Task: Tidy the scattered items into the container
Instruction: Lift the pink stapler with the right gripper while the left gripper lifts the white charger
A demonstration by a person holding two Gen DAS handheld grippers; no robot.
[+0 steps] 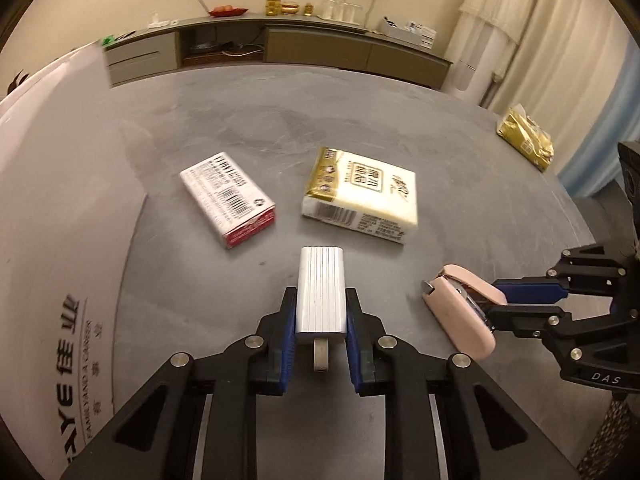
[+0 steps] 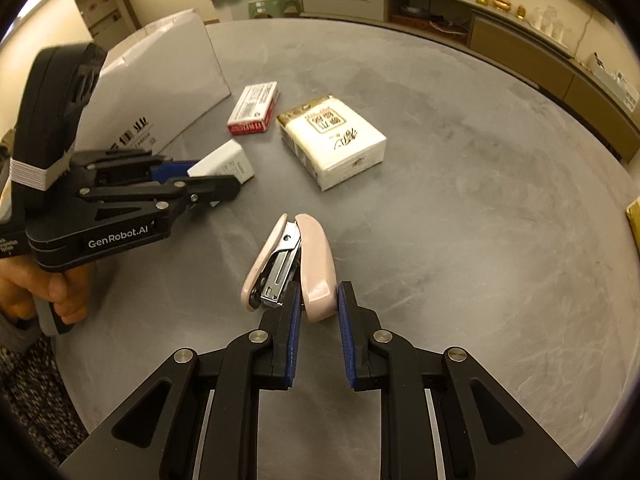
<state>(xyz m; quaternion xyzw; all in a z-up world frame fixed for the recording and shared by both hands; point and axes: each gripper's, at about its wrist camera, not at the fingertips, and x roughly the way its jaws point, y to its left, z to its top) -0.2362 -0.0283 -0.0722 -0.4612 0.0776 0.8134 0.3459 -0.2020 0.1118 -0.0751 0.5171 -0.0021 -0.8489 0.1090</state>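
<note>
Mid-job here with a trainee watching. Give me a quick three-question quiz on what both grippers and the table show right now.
1. True or false: the left gripper is shut on the white power bank.
2. What does the right gripper grip? A) tissue pack B) pink stapler C) red-and-white box
3. Fill in: two items lie loose mid-table, the red-and-white box and the ____.

Key
1. True; the blue pads press both of its sides.
2. B, the pink stapler, pinched by one of its pink halves.
3. The tissue pack; another gold packet sits at the far edge.
</note>
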